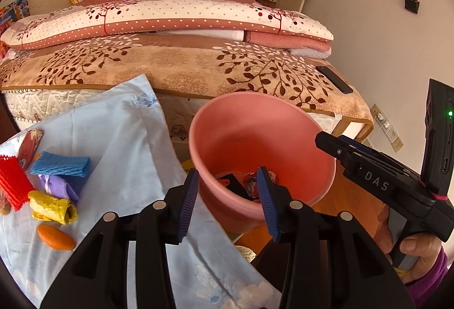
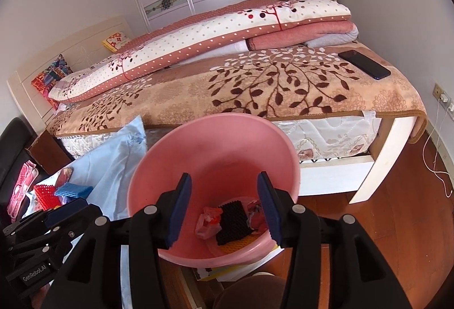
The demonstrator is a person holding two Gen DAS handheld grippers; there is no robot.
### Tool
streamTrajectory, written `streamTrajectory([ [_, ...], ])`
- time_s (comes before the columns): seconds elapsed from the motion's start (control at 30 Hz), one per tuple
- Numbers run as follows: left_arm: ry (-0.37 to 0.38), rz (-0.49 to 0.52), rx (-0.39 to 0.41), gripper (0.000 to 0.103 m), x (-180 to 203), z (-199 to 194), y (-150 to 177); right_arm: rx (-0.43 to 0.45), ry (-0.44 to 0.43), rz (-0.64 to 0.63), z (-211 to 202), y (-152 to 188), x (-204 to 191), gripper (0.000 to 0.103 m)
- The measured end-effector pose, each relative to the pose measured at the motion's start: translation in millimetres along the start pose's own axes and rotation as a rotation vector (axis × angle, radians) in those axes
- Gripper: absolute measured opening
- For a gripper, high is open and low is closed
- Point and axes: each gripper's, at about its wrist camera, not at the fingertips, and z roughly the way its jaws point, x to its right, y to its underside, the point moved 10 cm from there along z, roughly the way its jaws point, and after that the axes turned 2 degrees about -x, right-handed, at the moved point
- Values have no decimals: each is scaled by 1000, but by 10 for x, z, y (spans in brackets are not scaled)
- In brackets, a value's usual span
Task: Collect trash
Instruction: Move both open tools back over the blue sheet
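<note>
A pink bucket [image 1: 264, 138] stands on the floor beside the bed; it also shows in the right wrist view [image 2: 215, 150]. Inside lie a black foam piece [image 2: 234, 219], a crumpled pink wrapper [image 2: 208, 224] and other scraps. My left gripper [image 1: 229, 201] is open and empty at the bucket's near rim. My right gripper [image 2: 224, 209] is open and empty above the bucket's mouth. On the light blue cloth [image 1: 124, 144] lie red foam net [image 1: 12, 184], blue foam net [image 1: 61, 167], a purple piece [image 1: 58, 185], a yellow wrapper [image 1: 52, 206] and an orange piece [image 1: 55, 236].
The bed [image 2: 255, 87] with a leaf-pattern blanket stands behind the bucket, a black phone [image 2: 364, 63] on its corner. Folded quilts [image 1: 170, 16] lie on it. A wall socket with a white cable [image 2: 442, 99] is at the right. Wooden floor [image 2: 403, 212] lies right of the bucket.
</note>
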Motion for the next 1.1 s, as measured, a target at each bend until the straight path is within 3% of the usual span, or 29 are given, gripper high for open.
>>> streamTrajectory([
  [0.3,-64,-64,43,43,-409,-336,88,33,-107,-69,-137,72,-542,48],
  [0.7,-173,-204,79,43,-1225,-766,336,28,-239,-175,-185,263,-1339,48],
  [1.1,-330,-328,110,43,-2068,-1241,699,-40,-373,-287,-39,563,-2177,48],
])
